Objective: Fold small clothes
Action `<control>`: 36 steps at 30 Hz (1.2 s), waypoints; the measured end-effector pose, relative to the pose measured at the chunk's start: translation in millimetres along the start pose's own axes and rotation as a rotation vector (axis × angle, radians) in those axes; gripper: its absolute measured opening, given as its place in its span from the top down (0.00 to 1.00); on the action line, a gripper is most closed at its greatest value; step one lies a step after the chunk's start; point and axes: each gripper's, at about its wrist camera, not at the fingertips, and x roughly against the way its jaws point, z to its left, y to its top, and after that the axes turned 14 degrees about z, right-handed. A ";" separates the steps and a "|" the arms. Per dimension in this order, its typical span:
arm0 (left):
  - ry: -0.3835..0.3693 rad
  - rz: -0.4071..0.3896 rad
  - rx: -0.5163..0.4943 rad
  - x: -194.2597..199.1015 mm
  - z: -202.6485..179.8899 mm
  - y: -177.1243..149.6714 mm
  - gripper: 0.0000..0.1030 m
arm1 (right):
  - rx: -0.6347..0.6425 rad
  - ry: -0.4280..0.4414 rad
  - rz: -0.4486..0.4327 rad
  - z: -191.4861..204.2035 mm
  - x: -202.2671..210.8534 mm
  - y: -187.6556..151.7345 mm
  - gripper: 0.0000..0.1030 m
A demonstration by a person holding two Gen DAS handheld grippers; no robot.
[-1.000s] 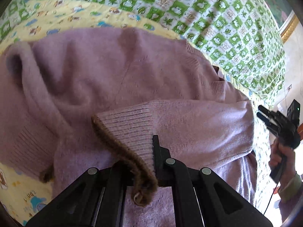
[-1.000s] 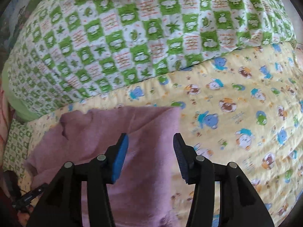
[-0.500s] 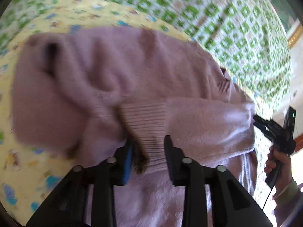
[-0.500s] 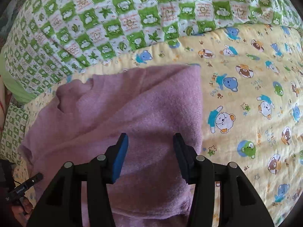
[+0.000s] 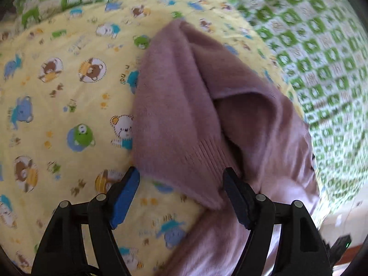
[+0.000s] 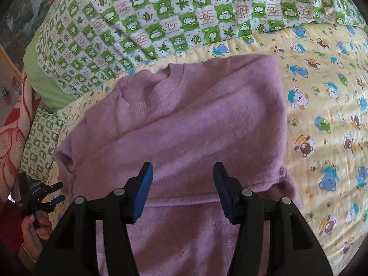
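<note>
A mauve knitted sweater [image 6: 195,126] lies on the yellow bear-print sheet [image 6: 322,115], neckline [image 6: 165,85] at the far side, a sleeve folded across its body. In the left wrist view the sweater [image 5: 174,115] shows a ribbed edge [image 5: 207,158] hanging down between the fingers of my left gripper [image 5: 181,195]. Its jaws are opening and stand wide, with neither pad touching the knit. My right gripper [image 6: 182,191] hovers over the middle of the sweater, jaws opening, nothing gripped. The left gripper [image 6: 57,192] also appears at the lower left, in a person's hand [image 6: 36,227].
A green-and-white checked quilt [image 6: 184,18] is heaped along the far side of the bed. A red patterned cloth [image 6: 13,126] and a small checked pillow [image 6: 41,142] lie at the left. Bare yellow sheet [image 5: 57,115] spreads left of the sweater.
The left gripper let go of the brown-edged sleeve cuff, opened wide and swung toward the sweater's side edge. The right gripper moved in from the sheet to over the sweater's body.
</note>
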 end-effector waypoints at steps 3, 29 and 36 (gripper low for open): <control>0.022 -0.021 -0.011 -8.0 -3.0 8.7 0.62 | 0.000 0.010 0.007 6.9 0.0 -5.5 0.46; -0.289 0.155 -0.761 -106.8 -323.7 -130.4 0.93 | -0.139 0.006 -0.073 -48.1 40.5 -25.8 0.46; -0.256 0.237 -0.798 -116.8 -288.8 -146.9 0.78 | -0.179 0.001 -0.061 -65.1 34.9 -31.8 0.46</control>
